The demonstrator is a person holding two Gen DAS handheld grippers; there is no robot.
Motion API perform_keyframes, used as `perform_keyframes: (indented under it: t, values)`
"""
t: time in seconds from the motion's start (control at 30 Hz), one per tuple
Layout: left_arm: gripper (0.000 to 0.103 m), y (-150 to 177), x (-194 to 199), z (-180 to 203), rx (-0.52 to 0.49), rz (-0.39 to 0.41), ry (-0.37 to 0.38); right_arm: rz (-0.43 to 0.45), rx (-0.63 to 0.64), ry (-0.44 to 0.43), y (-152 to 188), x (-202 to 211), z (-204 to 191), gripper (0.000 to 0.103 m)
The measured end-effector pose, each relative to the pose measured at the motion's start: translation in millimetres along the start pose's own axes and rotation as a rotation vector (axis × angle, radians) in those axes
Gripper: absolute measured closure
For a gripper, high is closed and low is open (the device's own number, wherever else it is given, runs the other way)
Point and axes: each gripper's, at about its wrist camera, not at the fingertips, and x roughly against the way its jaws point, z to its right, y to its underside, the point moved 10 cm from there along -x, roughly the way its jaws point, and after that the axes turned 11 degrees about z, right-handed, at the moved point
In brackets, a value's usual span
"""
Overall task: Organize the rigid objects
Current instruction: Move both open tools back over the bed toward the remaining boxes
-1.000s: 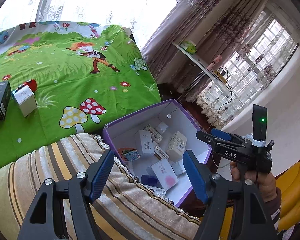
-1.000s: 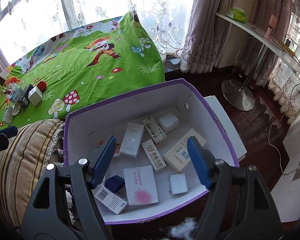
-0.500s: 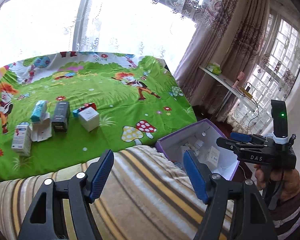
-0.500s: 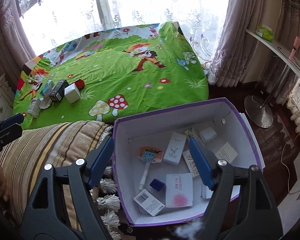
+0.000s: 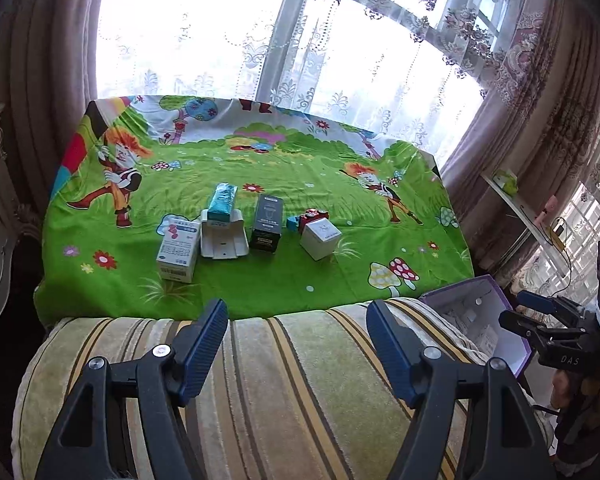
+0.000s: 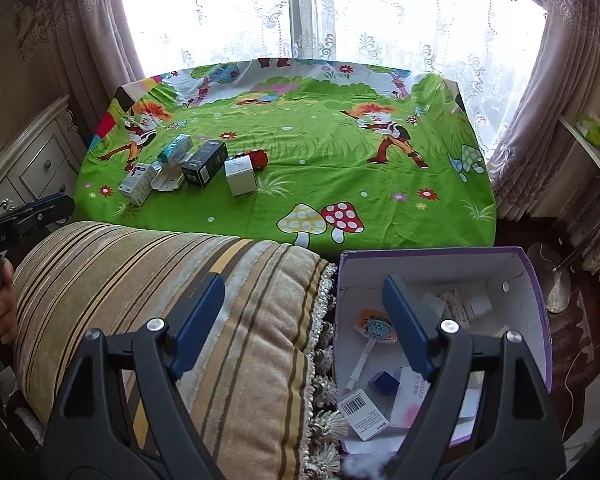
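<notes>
Cushion (image 6: 172, 280) — ribbed plush cloth, matt; bedsheet (image 5: 260, 168) — smooth printed cloth; purple box (image 6: 532, 280) — matt cardboard.

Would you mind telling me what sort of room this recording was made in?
Most likely a bedroom at home: a bed under a cartoon-print sheet, lace curtains across a big window, and a carved bedside cabinet.
</notes>
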Motion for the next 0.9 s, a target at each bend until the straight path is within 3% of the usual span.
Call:
perform_keyframes:
  t: [0.53,0.9]
  values:
    - [0.030,-12.2,-7.8,-61.3,0.073,-0.030,-0.132,-0.071,0.093,-0.066,-19.6,-46.6,-50.3,0.020]
    - [0.030,-15.9,-65.2,-90.4,0.035,-0.134,-0.182,-0.149,0.089,-0.114,-43.2,-116.3,-72.3,0.020]
